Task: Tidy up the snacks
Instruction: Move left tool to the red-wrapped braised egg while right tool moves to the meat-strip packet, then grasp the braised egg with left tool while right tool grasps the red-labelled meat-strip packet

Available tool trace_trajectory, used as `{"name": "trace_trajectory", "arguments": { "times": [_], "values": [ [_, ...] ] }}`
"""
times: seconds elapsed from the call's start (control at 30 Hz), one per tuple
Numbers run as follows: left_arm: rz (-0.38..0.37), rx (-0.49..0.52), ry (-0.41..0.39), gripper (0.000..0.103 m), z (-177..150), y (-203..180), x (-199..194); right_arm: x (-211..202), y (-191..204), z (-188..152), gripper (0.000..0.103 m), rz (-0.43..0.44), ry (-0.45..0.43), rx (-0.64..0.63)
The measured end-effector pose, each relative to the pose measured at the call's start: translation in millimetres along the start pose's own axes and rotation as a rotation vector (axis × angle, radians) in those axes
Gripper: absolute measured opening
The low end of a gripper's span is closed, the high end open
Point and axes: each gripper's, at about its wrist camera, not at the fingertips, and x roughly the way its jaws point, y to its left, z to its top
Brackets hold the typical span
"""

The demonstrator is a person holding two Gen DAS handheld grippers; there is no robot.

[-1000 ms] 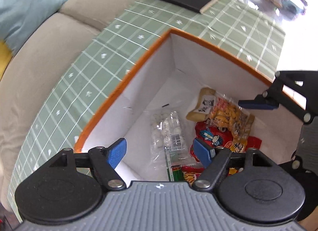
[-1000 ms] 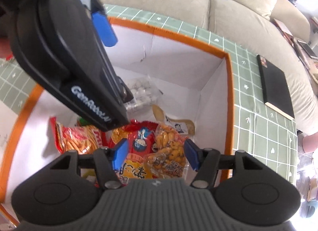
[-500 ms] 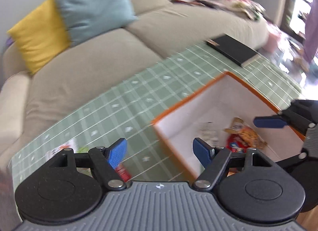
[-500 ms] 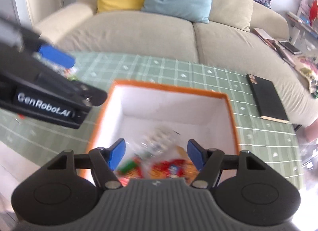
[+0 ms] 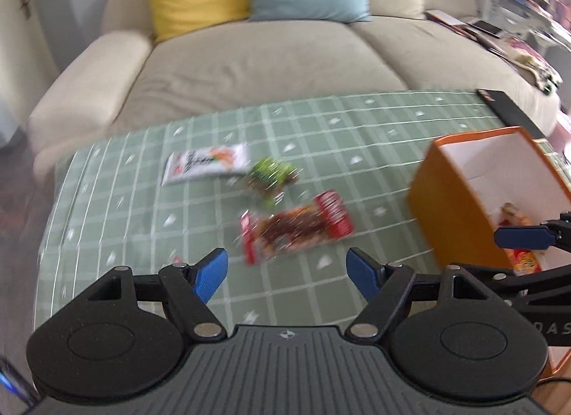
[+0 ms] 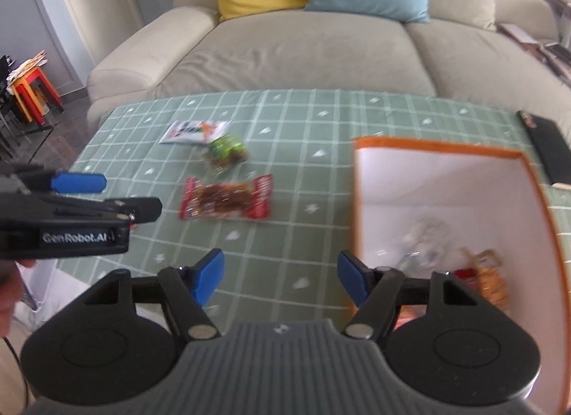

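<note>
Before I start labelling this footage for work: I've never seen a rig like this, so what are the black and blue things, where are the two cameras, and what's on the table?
There is no robot here. A person carries a hand-held two-finger gripper in each hand, and each has a wide-angle camera looking forward along its blue-tipped fingers.

In the left wrist view the left gripper fills the foreground, open and empty. In the right wrist view the right gripper is open and empty too, and the left one shows from the side.

On the green checked tablecloth lie three loose snacks: a red packet, a green packet and a white packet. The orange box to the right already holds several snacks. A black book lies beyond it, and a sofa stands behind.
</note>
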Motion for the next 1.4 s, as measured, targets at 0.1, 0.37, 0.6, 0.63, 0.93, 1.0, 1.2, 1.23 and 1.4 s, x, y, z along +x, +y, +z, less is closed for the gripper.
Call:
{"name": "trace_trajectory", "arguments": {
  "times": [0.1,0.37,0.6,0.63,0.93,1.0,1.2,1.23,1.4],
  "values": [
    [-0.016,-0.068,-0.035,0.089,-21.0,23.6,-2.1,14.5,19.6,-3.2,0.068,0.012,0.021,-0.011],
    [-0.025,-0.152,-0.043,0.089,-50.4,60.8,20.8,49.3,49.7,-14.1,0.068,0.030,-0.030,-0.039],
    [0.024,-0.209,-0.018,0.089,-50.6,84.2,48.6,86.4,52.9,-12.2,0.068,0.009,-0.005,-0.100],
    [0.032,-0.240,-0.010,0.089,-52.5,90.9,52.0,91.2,52.7,-10.6,0.069,0.009,0.000,-0.109],
    [0.040,-0.487,0.040,0.089,-65.9,132.4,82.0,131.6,48.8,14.1,0.077,0.002,0.017,-0.117],
    [0.046,-0.476,0.050,0.089,-63.2,129.6,88.3,138.7,50.9,20.9,0.077,-0.001,0.011,-0.130],
    [0.059,-0.502,0.079,0.084,-58.9,128.5,101.7,163.1,66.2,36.9,0.077,0.045,-0.022,-0.268],
    [0.059,-0.507,0.080,0.084,-57.6,128.7,104.5,166.9,67.5,39.8,0.077,0.055,-0.024,-0.277],
    [0.059,-0.508,0.091,0.078,-54.0,126.8,115.6,190.2,70.5,52.1,0.077,0.074,-0.003,-0.271]
  ]
}}
